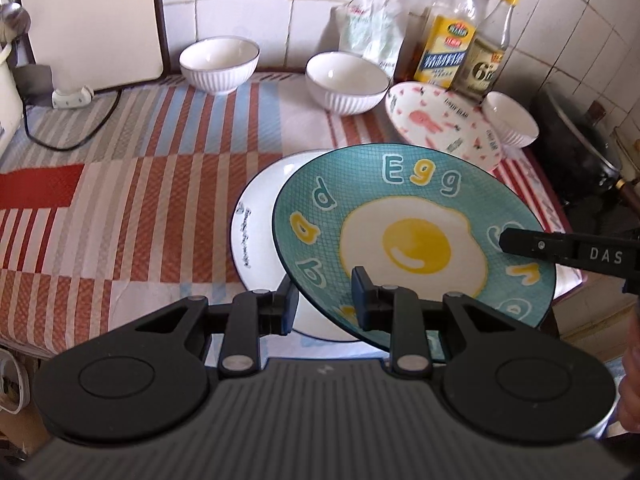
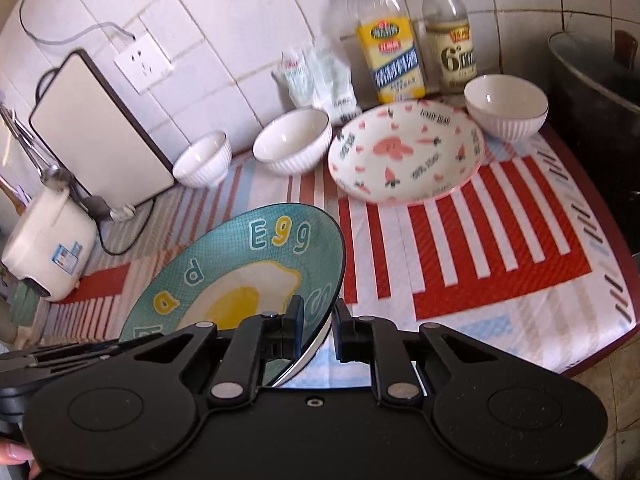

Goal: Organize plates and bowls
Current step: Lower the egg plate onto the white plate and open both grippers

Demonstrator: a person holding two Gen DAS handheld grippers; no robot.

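- Left gripper [image 1: 325, 300], black two-finger, jaws narrowed on the near rim of the teal round ceramic plate with a fried-egg print and "Egg" lettering [image 1: 412, 240]; one finger sits under the rim, one on top.
- Right gripper [image 2: 319, 322] pinches the same teal plate's rim at its 5 o'clock edge in the right wrist view, jaws narrow with the rim between them; its black finger shows at 3 o'clock in the left wrist view.
- Teal egg plate tilted, lifted off the cloth, held by both grippers.
- White round plate with small dark lettering [image 1: 256, 236] lies flat under the teal plate, showing at its 9 o'clock side.
- Red, white and blue striped tablecloth [image 2: 500, 240] covers the counter.
- White round plate with pink rim and pink rabbit-and-carrot print [image 2: 406, 152] sits at 1 o'clock, well apart from the teal plate.
- Three white ribbed ceramic bowls with dark rims along the back: small bowl [image 2: 202, 158] at 11 o'clock, middle bowl [image 2: 292, 140] at 12, right bowl [image 2: 506, 104] at 2, just beside the pink plate.
- White rice cooker [image 2: 48, 248] at 9 o'clock.
- Yellow-labelled clear oil bottle [image 2: 390, 52] and grey-labelled clear bottle [image 2: 450, 40] at the tiled wall [image 2: 240, 20].
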